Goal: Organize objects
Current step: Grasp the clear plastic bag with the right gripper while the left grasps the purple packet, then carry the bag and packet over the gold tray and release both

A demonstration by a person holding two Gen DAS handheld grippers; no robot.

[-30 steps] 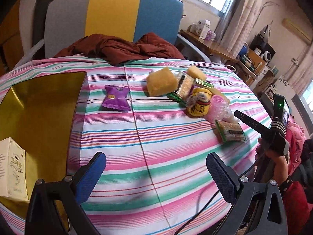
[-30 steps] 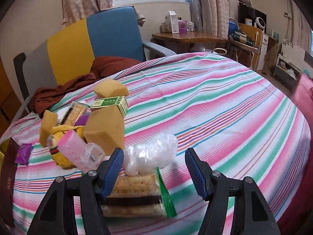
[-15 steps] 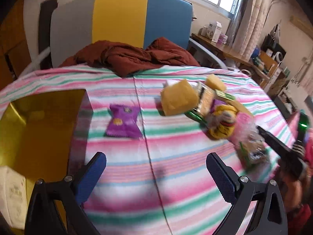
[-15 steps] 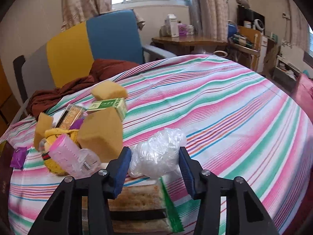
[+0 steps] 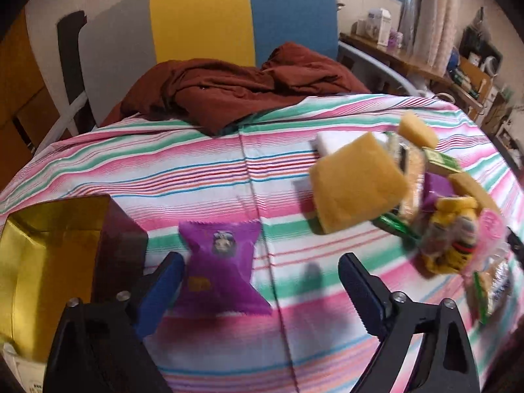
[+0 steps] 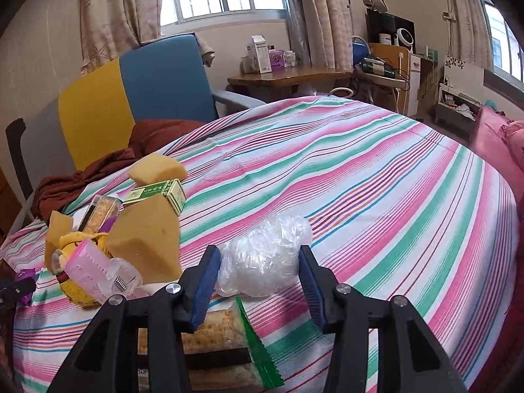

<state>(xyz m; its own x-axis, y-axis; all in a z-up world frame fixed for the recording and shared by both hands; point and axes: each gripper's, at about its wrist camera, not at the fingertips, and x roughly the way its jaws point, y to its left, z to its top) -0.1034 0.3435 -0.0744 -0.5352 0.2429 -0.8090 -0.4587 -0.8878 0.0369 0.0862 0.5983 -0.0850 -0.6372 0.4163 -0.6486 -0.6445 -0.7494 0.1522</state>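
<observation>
A purple snack packet [image 5: 220,259] lies on the striped tablecloth, just ahead of my open left gripper [image 5: 258,281] and close to its left finger. A gold box [image 5: 42,268] stands open at the left. My right gripper [image 6: 258,276] is open, its blue pads on either side of a crumpled clear plastic bag [image 6: 263,260]; I cannot tell if they touch it. A cracker pack [image 6: 216,337] lies under the right gripper. A pile of yellow sponges [image 5: 355,186], a green box [image 6: 160,193], a yellow plush toy [image 5: 450,239] and a pink item [image 6: 98,271] sits between the grippers.
A brown garment [image 5: 235,88] drapes from the multicoloured chair [image 5: 203,23] onto the table's far edge. A white carton [image 5: 19,366] lies by the gold box. A wooden desk [image 6: 288,78] and shelves stand beyond the table.
My left gripper moved forward and left toward the purple packet. My right gripper moved forward so the plastic bag now sits between its fingers, and the fingers narrowed slightly.
</observation>
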